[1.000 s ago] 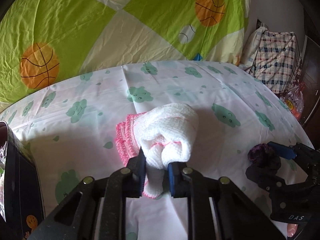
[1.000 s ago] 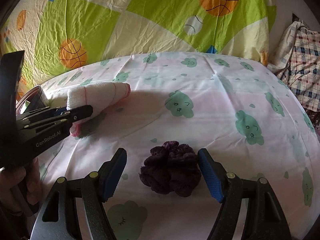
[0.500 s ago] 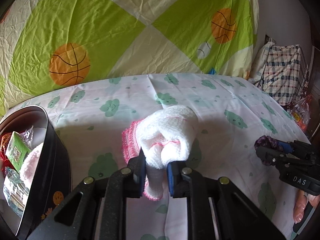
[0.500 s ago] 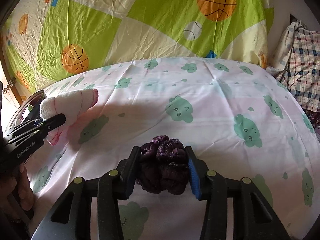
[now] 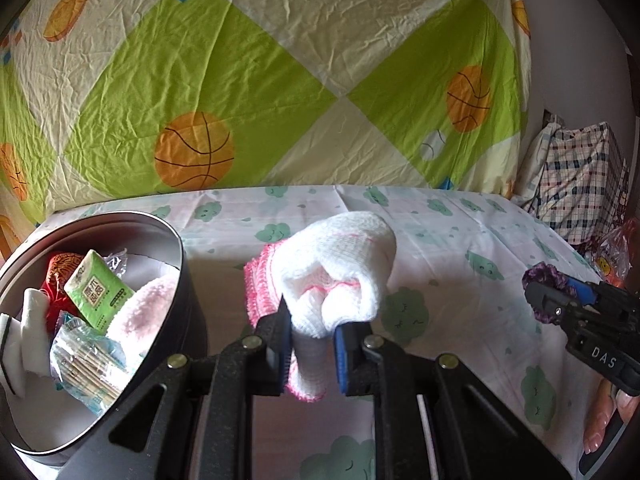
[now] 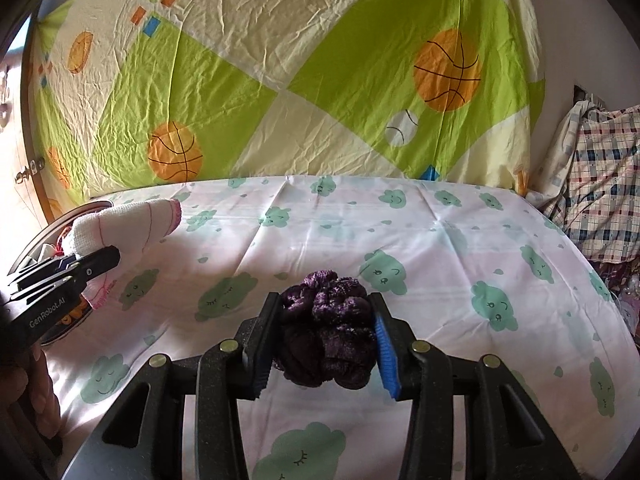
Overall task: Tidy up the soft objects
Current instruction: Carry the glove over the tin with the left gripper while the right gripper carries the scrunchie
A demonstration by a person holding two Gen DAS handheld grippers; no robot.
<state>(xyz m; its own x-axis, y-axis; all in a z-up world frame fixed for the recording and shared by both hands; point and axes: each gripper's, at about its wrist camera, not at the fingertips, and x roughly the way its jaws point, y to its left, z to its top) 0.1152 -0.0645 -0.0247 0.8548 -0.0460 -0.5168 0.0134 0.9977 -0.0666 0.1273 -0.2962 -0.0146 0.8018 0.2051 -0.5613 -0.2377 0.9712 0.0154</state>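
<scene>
My left gripper (image 5: 310, 344) is shut on a rolled white glove with pink cuffs (image 5: 336, 268), held above the bed just right of a round black tin (image 5: 188, 280). The tin holds a green tissue pack (image 5: 98, 290), a pink fluffy item and several wrapped things. My right gripper (image 6: 322, 344) is shut on a dark purple scrunchie (image 6: 326, 332), lifted over the sheet. In the right wrist view the left gripper (image 6: 76, 264) and glove (image 6: 128, 226) show at far left; in the left wrist view the right gripper (image 5: 560, 300) with the scrunchie (image 5: 544, 276) shows at right.
The bed has a white sheet with green cloud faces (image 6: 400, 240). A green and cream basketball-print cloth (image 6: 320, 80) hangs behind. A plaid bundle (image 6: 600, 200) sits at the right edge, with a plastic bag (image 5: 612, 256) near it.
My right gripper closed on the purple scrunchie and lifted it. My left gripper carried the glove left and up, bringing the black tin into view.
</scene>
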